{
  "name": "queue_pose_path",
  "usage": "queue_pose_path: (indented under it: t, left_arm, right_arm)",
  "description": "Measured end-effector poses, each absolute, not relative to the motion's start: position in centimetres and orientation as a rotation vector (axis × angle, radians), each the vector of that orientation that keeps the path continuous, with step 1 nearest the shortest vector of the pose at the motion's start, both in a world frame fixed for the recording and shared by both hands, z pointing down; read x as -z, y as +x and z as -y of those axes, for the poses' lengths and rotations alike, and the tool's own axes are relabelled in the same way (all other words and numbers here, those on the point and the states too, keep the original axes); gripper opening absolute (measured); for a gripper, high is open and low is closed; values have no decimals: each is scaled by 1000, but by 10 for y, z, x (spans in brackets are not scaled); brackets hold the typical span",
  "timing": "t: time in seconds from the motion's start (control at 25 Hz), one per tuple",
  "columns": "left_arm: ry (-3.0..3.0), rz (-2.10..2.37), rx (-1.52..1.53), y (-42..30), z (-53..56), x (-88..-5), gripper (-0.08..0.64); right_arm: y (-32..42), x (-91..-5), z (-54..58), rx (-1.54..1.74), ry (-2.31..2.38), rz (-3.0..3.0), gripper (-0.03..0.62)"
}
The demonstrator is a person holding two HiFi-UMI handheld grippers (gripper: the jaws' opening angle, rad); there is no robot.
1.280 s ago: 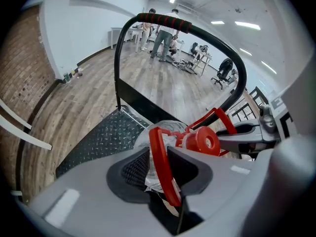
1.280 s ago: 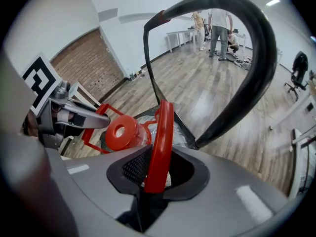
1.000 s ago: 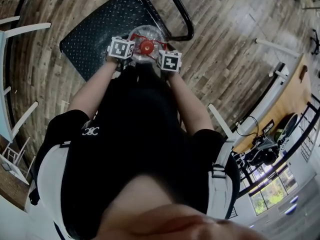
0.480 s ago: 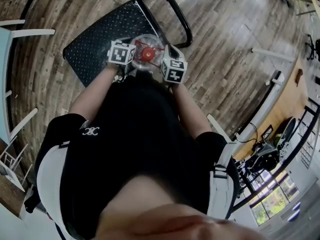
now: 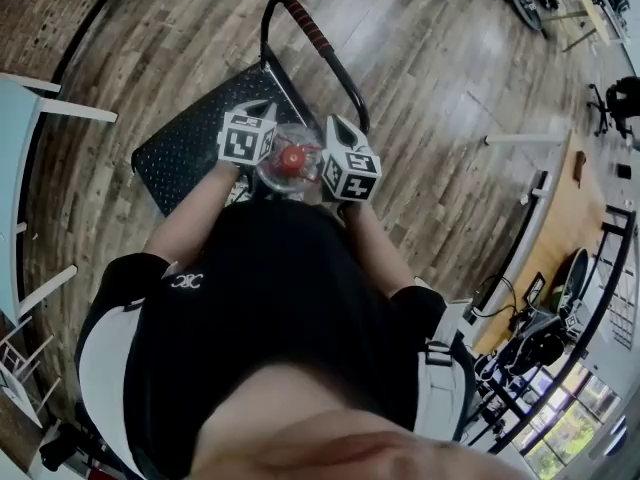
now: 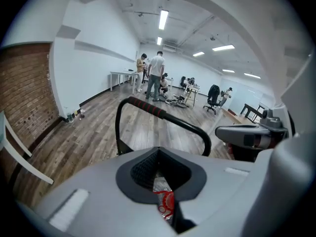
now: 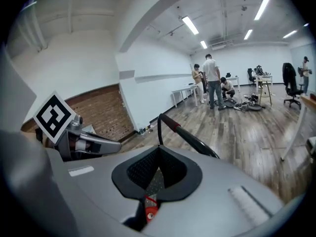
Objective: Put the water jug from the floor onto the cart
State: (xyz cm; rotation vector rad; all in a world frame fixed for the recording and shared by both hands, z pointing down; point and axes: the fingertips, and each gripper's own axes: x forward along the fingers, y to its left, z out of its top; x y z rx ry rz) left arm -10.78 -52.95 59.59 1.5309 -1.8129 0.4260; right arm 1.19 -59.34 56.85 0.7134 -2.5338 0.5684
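While left hand-held gripper, right hand-held gripper clamp it, water jug between them

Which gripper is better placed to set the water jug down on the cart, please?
Left, slightly. Both grippers clamp the water jug, but the left gripper hangs over the cart, while the right gripper sits at its edge by the handle. Lowering likely needs both.

Wood plank floor, cart parked on it.
A black checker-plate cart is set flat on the planks, with its handle, red-gripped, raised at one end. White furniture legs are seen on the floor to the left and a wooden desk to the right. An office chair and people are seen at the far end.
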Motion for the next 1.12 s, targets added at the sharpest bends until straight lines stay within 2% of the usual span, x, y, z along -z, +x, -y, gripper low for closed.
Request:
queue_pose_path:
  t: [0.36, 1.12]
  left_arm:
    - [1557, 1902, -341, -111, 529, -534, 2]
    - [1571, 1938, -361, -103, 512, -523, 2]
  right_arm:
    - [1, -482, 592, -474, 760, 2733, 12]
    - [15, -491, 580, -572, 797, 2698, 13]
